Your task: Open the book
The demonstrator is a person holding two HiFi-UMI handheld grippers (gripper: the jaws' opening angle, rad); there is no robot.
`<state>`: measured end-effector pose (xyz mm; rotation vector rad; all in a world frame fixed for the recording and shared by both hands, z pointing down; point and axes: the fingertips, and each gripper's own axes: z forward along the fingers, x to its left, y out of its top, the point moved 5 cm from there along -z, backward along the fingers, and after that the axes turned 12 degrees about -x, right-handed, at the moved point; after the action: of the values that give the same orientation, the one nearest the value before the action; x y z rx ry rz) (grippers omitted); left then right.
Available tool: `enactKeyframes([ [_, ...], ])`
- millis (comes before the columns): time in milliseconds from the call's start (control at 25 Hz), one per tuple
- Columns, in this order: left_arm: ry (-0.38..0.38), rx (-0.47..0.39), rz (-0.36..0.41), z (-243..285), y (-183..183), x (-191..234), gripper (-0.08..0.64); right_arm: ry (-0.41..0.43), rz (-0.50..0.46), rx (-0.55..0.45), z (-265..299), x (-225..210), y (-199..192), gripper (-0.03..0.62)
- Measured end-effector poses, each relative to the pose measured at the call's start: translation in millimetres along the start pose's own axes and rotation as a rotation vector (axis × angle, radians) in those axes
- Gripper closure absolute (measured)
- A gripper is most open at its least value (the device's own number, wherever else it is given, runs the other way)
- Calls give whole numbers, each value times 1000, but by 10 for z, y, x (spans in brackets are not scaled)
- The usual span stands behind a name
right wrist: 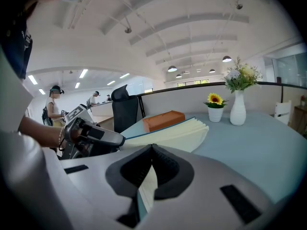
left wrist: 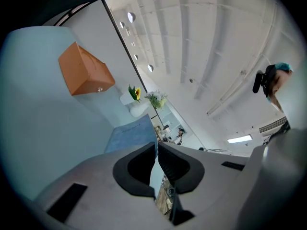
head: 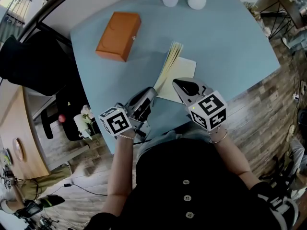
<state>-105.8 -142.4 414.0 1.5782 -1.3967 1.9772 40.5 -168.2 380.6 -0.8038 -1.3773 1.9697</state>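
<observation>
left gripper (head: 151,93) is pinched tight on the book's blue cover (left wrist: 128,137): in the left gripper view the pads meet on the cover's edge, and the sheet rises past them toward the far end of the table. further left and well apart from all this, the orange box (head: 119,35) lies on the light blue table (head: 225,47), and it has no part in the job. the book (head: 180,73) sits at the table's near edge, between my two tools. it is part open, with the cover lifted off the stack and a sheaf of cream pages (right wrist: 177,131) fanned up with it, while a lower leaf lies flat. right gripper (head: 177,83) is closed as well. in the right gripper view its pads hold the near edge of the lower pages, with a thin teal line beside them that i take for the back cover, so that half is pinned down. i judge the opening well begun but not finished, because the cover stands tilted. what is left is to swing it over to my left and lay it flat.
</observation>
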Motion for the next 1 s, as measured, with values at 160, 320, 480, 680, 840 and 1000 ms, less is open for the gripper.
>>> enactKeyframes([
  [160, -29, 37, -11, 31, 2, 5, 535, 7, -4, -6, 26, 13, 54, 591],
  [320, -57, 64, -28, 37, 15, 28, 535, 14, -9, -11, 79, 35, 109, 591],
  [480, -87, 91, -51, 49, 7, 46, 535, 22, -15, -11, 110, 41, 150, 591],
  [680, -133, 115, -86, 70, 13, 77, 535, 29, -13, -18, 174, 51, 217, 591],
  [840, -160, 128, -107, 66, 28, 114, 535, 35, -13, -9, 248, 53, 216, 591],
  [1000, -196, 133, -132, 66, 33, 141, 535, 35, -13, -3, 296, 47, 212, 591],
])
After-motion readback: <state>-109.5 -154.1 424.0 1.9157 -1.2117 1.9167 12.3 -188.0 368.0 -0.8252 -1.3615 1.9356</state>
